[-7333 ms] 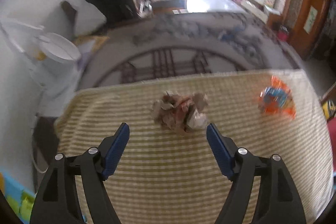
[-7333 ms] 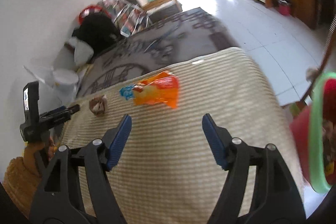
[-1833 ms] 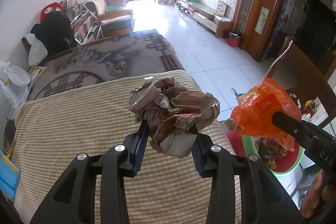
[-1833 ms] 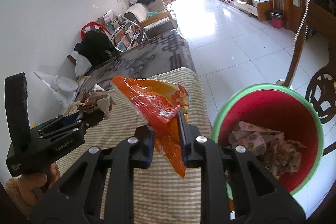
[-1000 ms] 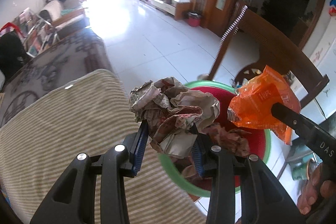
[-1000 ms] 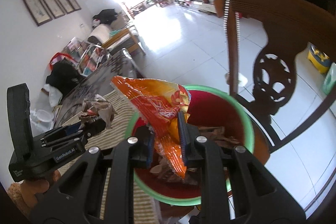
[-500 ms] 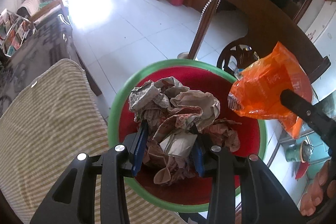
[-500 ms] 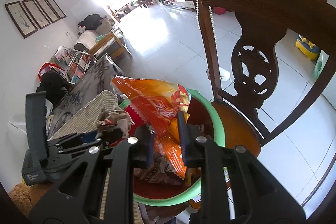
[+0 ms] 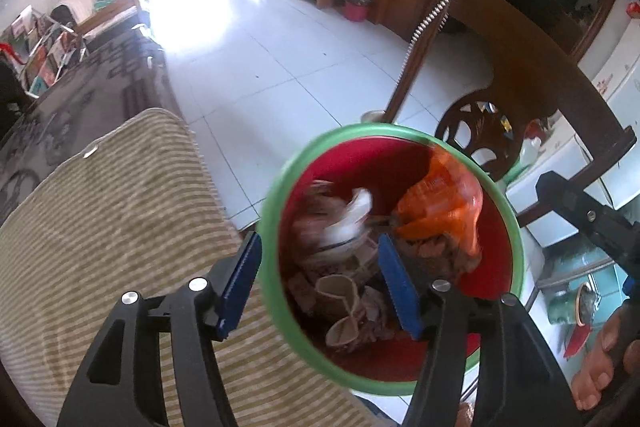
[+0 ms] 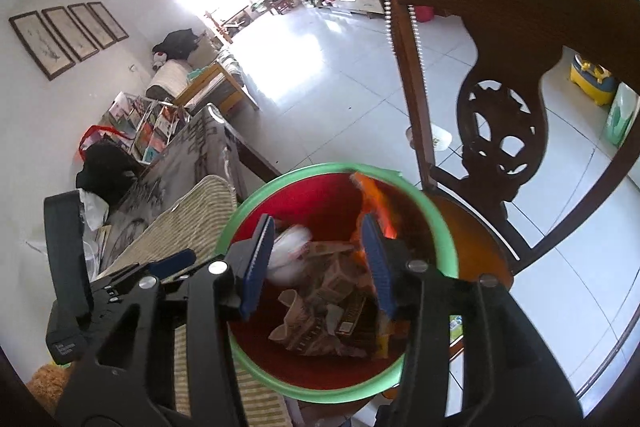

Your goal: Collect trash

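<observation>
In the left wrist view, the left gripper (image 9: 318, 281) is seen over the bin (image 9: 516, 227), its jaws opening with nothing clamped. The blurred paper wad (image 9: 340, 223) is seen at 12 o'clock just past the fingertips, inside the bin; the orange bag (image 9: 440, 203) lies at 2 o'clock.

In the right wrist view, the right gripper (image 10: 318, 265) is likewise opening and empty. The orange bag (image 10: 376, 205) is seen at 1 o'clock by the right finger, the wad (image 10: 290, 247) at 11 o'clock, both within the bin (image 10: 446, 227).
</observation>
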### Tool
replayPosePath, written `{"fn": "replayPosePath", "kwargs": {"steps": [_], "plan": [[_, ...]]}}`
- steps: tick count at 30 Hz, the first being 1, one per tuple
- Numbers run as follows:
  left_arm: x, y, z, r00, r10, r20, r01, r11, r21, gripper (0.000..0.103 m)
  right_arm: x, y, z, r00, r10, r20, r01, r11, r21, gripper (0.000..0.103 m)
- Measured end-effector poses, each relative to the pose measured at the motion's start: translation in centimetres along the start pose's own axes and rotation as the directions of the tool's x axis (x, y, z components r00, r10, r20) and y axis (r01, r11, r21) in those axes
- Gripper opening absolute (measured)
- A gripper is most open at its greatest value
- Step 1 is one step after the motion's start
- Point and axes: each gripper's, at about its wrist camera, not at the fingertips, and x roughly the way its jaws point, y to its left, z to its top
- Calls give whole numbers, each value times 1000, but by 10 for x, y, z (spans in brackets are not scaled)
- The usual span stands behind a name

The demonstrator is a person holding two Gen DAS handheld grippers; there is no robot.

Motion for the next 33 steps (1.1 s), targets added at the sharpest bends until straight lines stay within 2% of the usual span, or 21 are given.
{"fn": "replayPosePath", "kwargs": {"steps": [4, 8, 11, 14, 16, 17, 19, 20, 23, 24, 26, 28, 30, 31, 33], "plan": [[-15, 14, -5, 999, 28, 34, -27, 1000, -16, 67, 4, 15, -5, 1000, 16, -10, -16, 1000, -9, 54], [-33, 36, -16, 996, 61, 69, -59, 998, -34, 71, 11, 37, -14, 999, 32, -22, -32, 999, -24, 57], [-51, 59, -22, 991, 83, 105, -78, 995, -56, 72, 9, 61, -22, 999, 43, 0, -43, 998, -52, 60], [-80, 92, -27, 974, 133, 186, -119, 990, -81, 73, 0, 93, -30, 996, 60, 62, -54, 994, -91, 66], [-100, 115, -26, 955, 181, 236, -166, 983, -82, 74, -10, 123, -33, 989, 78, 123, -62, 989, -133, 73], [-113, 128, -25, 939, 214, 270, -200, 977, -79, 76, -14, 134, -34, 985, 87, 149, -64, 986, -151, 78], [-141, 151, -24, 904, 258, 342, -247, 966, -75, 80, -27, 167, -37, 966, 115, 231, -68, 977, -201, 90], [-155, 162, -23, 886, 273, 374, -264, 962, -75, 84, -34, 186, -40, 951, 130, 281, -66, 972, -226, 99], [-194, 193, -20, 837, 298, 459, -299, 952, -73, 92, -48, 237, -51, 904, 122, 410, -14, 966, -257, 99], [-208, 205, -18, 824, 300, 481, -300, 951, -78, 93, -48, 252, -54, 896, 112, 429, 4, 965, -261, 99], [-227, 226, -17, 815, 292, 500, -286, 954, -91, 95, -42, 274, -56, 902, 112, 418, 1, 965, -261, 99], [-243, 243, -22, 815, 281, 507, -263, 959, -108, 95, -37, 292, -63, 904, 112, 413, -9, 970, -244, 99], [-251, 257, -32, 808, 287, 514, -254, 958, -135, 95, -40, 303, -77, 874, 77, 480, 25, 979, -203, 99], [-252, 260, -37, 809, 287, 514, -249, 958, -143, 95, -43, 310, -90, 844, 42, 535, 62, 983, -174, 99], [-252, 266, -48, 814, 292, 502, -247, 956, -155, 95, -40, 321, -102, 826, -14, 563, 125, 980, -158, 99]]}}
